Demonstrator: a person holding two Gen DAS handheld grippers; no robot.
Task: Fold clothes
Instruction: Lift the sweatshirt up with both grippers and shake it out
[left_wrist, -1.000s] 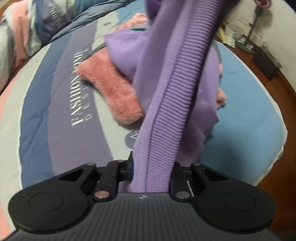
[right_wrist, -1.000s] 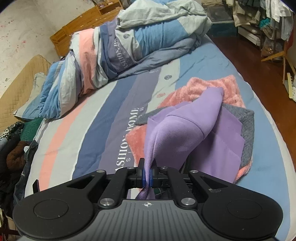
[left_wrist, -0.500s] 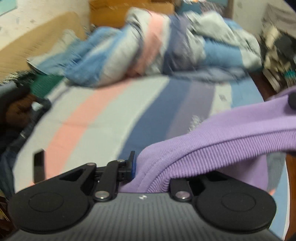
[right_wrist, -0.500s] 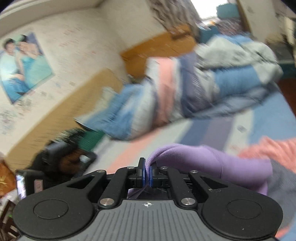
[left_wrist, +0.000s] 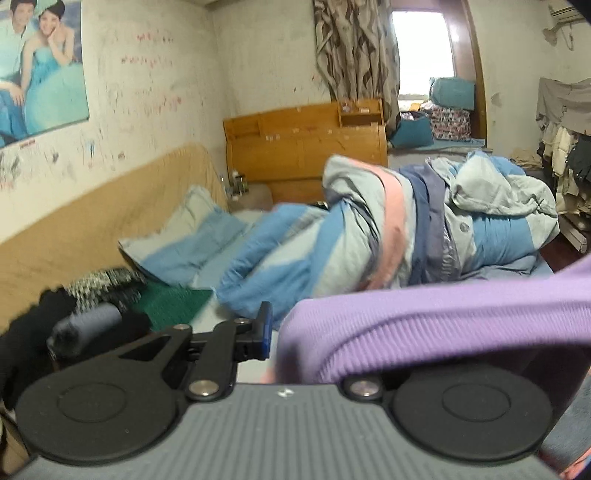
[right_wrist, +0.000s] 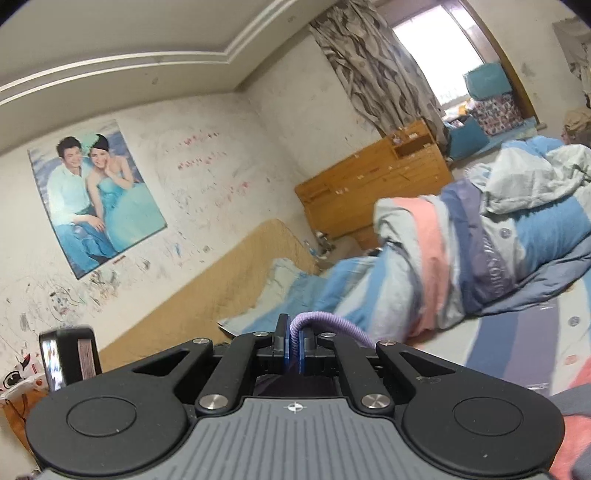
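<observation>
My left gripper (left_wrist: 306, 339) is shut on the ribbed hem of a purple sweater (left_wrist: 424, 325); the cloth stretches off to the right and hides the right finger. My right gripper (right_wrist: 293, 345) is shut on a thin ribbed edge of the same purple sweater (right_wrist: 325, 321), which arches over the pads and drops out of sight to the right. Both grippers are raised and point toward the head of the bed. A pink fleece garment (right_wrist: 576, 428) shows at the lower right of the right wrist view.
A bunched striped duvet (left_wrist: 424, 229) lies across the far part of the bed, with a wooden headboard (left_wrist: 306, 144) behind it. Dark clothes and a green item (left_wrist: 173, 302) are piled at the left. The striped bed sheet (right_wrist: 524, 339) shows at right.
Both grippers have lifted and tilted up from looking down at the bed and clothes pile to looking at the wall and headboard, with the purple sweater still held in both.
</observation>
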